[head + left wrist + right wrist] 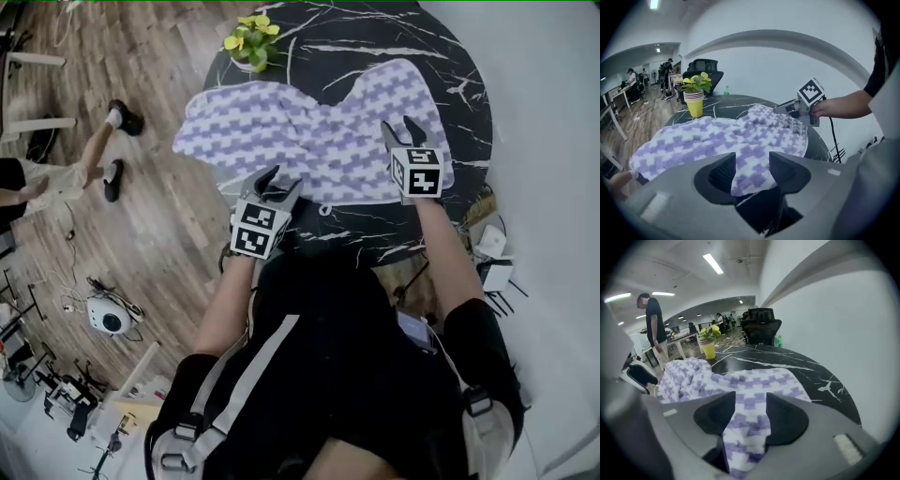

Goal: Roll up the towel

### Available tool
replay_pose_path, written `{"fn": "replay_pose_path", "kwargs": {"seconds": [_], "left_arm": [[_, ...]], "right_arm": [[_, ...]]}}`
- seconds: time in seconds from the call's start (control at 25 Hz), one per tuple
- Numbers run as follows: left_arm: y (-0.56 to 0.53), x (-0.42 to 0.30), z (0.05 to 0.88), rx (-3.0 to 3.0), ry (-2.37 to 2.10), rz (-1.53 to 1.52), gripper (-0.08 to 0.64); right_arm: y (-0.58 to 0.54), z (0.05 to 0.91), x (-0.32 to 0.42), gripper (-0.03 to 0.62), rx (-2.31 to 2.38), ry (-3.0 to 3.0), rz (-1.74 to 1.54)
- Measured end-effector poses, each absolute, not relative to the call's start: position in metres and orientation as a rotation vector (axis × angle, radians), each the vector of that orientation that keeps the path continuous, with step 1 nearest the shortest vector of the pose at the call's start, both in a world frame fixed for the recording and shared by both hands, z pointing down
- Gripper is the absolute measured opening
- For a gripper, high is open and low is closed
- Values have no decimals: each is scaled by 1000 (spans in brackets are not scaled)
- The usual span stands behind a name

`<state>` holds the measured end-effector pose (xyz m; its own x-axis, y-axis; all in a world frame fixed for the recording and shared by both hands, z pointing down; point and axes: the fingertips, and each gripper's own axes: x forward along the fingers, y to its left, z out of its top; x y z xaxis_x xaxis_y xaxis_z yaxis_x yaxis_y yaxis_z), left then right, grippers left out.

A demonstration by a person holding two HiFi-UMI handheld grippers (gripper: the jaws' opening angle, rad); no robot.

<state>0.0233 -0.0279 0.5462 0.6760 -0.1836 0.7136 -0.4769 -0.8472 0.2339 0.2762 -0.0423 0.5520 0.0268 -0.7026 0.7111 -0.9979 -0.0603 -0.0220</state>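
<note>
Black short-sleeve top (356, 328). Pale grey harness straps (258, 361), buckles (187, 431) at 7 and 5 o'clock in head view. Left gripper (281, 180) and right gripper (398, 127): dark grey moulded jaws, white cube (417, 172) with black square markers each. Black cable (833, 136) off right unit.

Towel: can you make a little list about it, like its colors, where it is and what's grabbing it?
colors: towel has purple and white checks
place: spread, rumpled, on the black marble table
left gripper: pinches a near corner
right gripper: pinches the near edge
rolled: not yet
nearby: potted plant at the far edge
</note>
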Motion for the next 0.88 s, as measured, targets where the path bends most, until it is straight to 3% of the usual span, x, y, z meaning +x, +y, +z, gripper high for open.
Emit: {"fn": "replay_pose_path", "kwargs": {"seconds": [0.32,0.88], "left_arm": [[17,47,558,2404,-654,965,232],[6,41,572,2281,-733,958,225]], "right_arm": [[-61,569,336,202,1662,-1730,657],[-106,611,331,184,1544,-1730,737]]}}
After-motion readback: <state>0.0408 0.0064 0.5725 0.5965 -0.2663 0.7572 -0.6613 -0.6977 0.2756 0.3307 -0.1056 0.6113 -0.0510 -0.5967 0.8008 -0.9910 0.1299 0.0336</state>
